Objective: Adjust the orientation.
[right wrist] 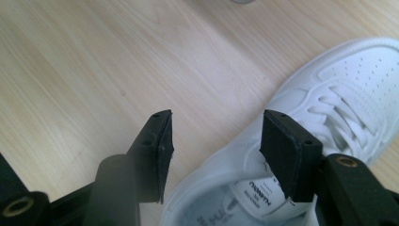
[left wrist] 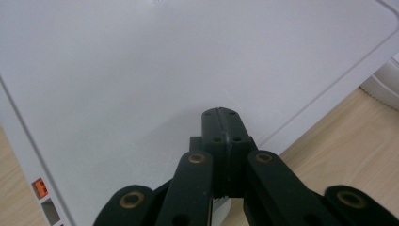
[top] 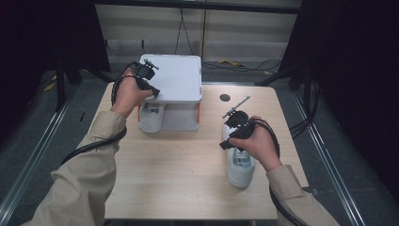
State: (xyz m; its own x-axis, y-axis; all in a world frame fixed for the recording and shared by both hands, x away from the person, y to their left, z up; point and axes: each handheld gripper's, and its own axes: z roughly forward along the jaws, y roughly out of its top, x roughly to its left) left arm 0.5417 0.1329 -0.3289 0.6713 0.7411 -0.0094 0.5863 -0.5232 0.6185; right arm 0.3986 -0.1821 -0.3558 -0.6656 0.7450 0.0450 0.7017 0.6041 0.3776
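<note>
A white sneaker (top: pixel 240 172) lies on the wooden table (top: pixel 179 160) at the right, toe toward the far edge. My right gripper (top: pixel 227 142) hangs over its heel end, open. In the right gripper view the right gripper (right wrist: pixel 216 141) straddles the collar wall of the sneaker (right wrist: pixel 348 80), one jaw over bare wood and the other above the tongue label, neither pad pressing. A second white sneaker (top: pixel 151 117) sits under a white two-level stand (top: pixel 176 77) at the back left. My left gripper (top: pixel 154 91) is shut with nothing in it, its tips (left wrist: pixel 221 117) just over the stand's flat white top (left wrist: pixel 164 70).
A small black round hole (top: pixel 225 97) marks the table behind the right hand. The stand has orange trim (left wrist: pixel 40 187) at its corner posts. Cables trail from both grippers along the sleeves. Dark curtains and floor rails surround the table.
</note>
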